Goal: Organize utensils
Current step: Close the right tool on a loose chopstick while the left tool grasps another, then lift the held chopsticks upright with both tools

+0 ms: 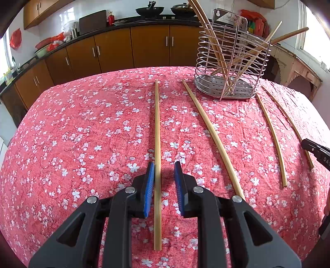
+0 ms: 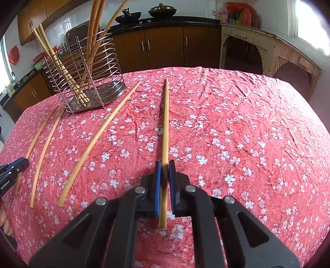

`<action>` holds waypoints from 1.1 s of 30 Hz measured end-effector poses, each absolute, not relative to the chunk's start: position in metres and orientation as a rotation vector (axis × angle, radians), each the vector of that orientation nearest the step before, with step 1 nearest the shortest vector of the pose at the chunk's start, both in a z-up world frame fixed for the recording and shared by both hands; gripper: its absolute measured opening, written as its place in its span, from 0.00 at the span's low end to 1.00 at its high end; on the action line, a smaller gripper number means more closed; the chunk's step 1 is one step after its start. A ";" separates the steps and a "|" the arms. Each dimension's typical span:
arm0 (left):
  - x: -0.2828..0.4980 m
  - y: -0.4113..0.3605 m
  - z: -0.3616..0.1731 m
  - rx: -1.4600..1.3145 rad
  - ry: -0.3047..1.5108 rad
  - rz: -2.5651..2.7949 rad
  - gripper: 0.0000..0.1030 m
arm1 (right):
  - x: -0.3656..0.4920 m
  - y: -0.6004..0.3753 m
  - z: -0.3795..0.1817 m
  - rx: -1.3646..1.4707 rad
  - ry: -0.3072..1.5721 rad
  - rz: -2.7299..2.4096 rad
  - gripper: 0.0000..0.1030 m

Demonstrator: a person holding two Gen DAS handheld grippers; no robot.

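Four loose bamboo chopsticks lie on the red flowered tablecloth [image 1: 82, 134]. In the left wrist view my left gripper [image 1: 164, 165] stands open astride the leftmost chopstick [image 1: 157, 134]. That stick rests against the left blue pad and is clear of the right one. In the right wrist view my right gripper [image 2: 164, 162] is shut on the rightmost chopstick [image 2: 165, 115], which lies flat on the cloth. Two more chopsticks [image 1: 212, 134] [image 1: 272, 140] lie between them. The wire utensil holder [image 1: 231, 61] [image 2: 86, 72] stands at the far edge with several chopsticks leaning in it.
Brown kitchen cabinets [image 1: 132, 49] under a dark counter with two woks [image 1: 149, 10] run behind the table. A pale wooden sideboard [image 2: 268, 47] stands at the right. The cloth drops away at the table's rounded edges. A person's fingers [image 2: 5, 224] show at the left border.
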State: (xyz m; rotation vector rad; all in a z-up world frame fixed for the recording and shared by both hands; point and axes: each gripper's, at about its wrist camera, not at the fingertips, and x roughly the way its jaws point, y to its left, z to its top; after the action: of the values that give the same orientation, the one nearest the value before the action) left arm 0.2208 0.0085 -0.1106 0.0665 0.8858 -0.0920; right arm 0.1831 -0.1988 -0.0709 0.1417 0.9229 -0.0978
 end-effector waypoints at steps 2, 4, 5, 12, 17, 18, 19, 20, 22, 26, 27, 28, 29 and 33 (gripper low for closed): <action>0.220 0.008 -0.111 0.071 0.886 -0.090 0.20 | 0.184 -0.197 -0.070 0.138 0.924 -0.100 0.10; 0.220 0.009 -0.110 0.070 0.886 -0.091 0.20 | 0.184 -0.197 -0.069 0.137 0.925 -0.101 0.10; 0.220 0.009 -0.110 0.067 0.886 -0.093 0.20 | 0.184 -0.196 -0.069 0.136 0.925 -0.102 0.10; 0.221 0.011 -0.110 0.058 0.886 -0.097 0.20 | 0.177 -0.195 -0.067 0.138 0.926 -0.113 0.10; 0.221 0.011 -0.110 0.066 0.886 -0.093 0.20 | 0.172 -0.195 -0.066 0.137 0.929 -0.114 0.10; 0.221 0.010 -0.110 0.068 0.886 -0.092 0.20 | 0.171 -0.195 -0.066 0.136 0.929 -0.114 0.10; 0.221 0.010 -0.110 0.070 0.886 -0.091 0.19 | 0.171 -0.195 -0.066 0.136 0.929 -0.114 0.10; 0.221 0.010 -0.110 0.071 0.886 -0.087 0.17 | 0.171 -0.195 -0.066 0.138 0.928 -0.113 0.10; 0.221 0.011 -0.110 0.069 0.886 -0.070 0.11 | 0.171 -0.196 -0.065 0.147 0.926 -0.107 0.09; 0.220 0.014 -0.109 0.053 0.885 -0.067 0.06 | 0.167 -0.199 -0.062 0.150 0.918 -0.100 0.08; 0.218 0.016 -0.109 0.046 0.885 -0.070 0.06 | 0.163 -0.199 -0.058 0.150 0.901 -0.094 0.08; 0.216 0.016 -0.108 0.041 0.884 -0.075 0.06 | 0.161 -0.198 -0.055 0.148 0.888 -0.093 0.08; 0.214 0.017 -0.108 0.040 0.880 -0.079 0.06 | 0.158 -0.199 -0.051 0.146 0.875 -0.093 0.08; 0.201 0.016 -0.095 0.033 0.828 -0.112 0.06 | 0.147 -0.205 -0.030 0.156 0.813 -0.087 0.08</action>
State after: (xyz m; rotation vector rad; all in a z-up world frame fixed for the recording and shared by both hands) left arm 0.2012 0.0164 -0.0947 0.0329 0.8275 -0.1124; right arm 0.1471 -0.2054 -0.0301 0.1555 0.8134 -0.0875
